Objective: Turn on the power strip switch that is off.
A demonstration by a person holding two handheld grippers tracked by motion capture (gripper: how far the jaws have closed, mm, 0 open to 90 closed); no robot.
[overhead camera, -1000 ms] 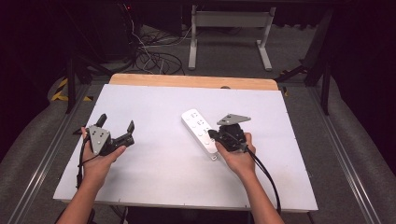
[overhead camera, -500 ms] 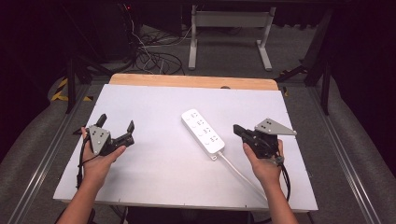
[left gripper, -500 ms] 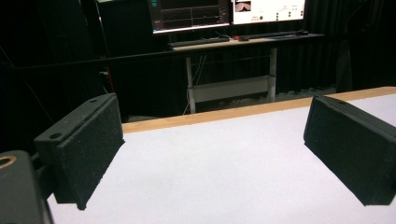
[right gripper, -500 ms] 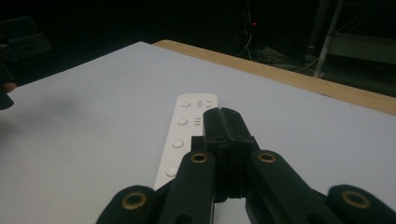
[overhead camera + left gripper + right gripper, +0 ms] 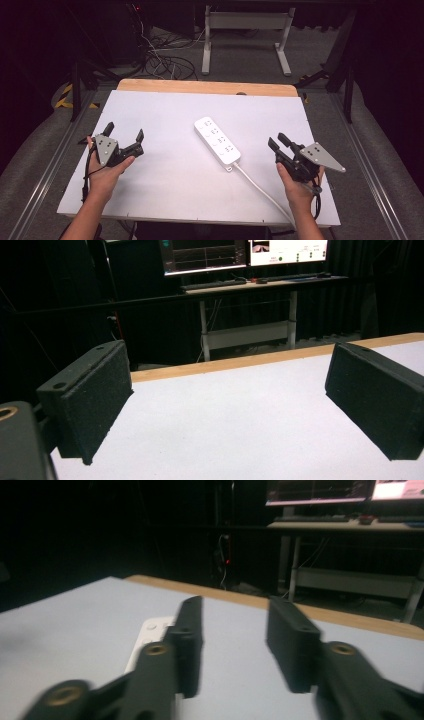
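Near edge first: the left gripper (image 5: 124, 142) sits low over the table (image 5: 165, 195) on the left side, jaws spread wide, nothing between them. The right gripper (image 5: 278, 143) is over on the right w/ its jaws partly apart; they've just been opening and there's nothing between them.

Mid-table, the white power strip (image 5: 217, 141) lies flat at a diagonal, well apart from both grippers. Its cord (image 5: 260, 190) runs off the near end toward the front edge, passing just beside the right hand (image 5: 295, 187). In the right gripper view the strip (image 5: 147, 637) peeks out left of the jaws.

Imo the step is approaching the strip. To do it well: come in across the narrow width, not lengthwise, grip near the middle so it doesn't swing, and keep clear of the cord so it doesn't drag.

Beyond the far wooden edge (image 5: 210, 87) it's just floor cables and desk legs.
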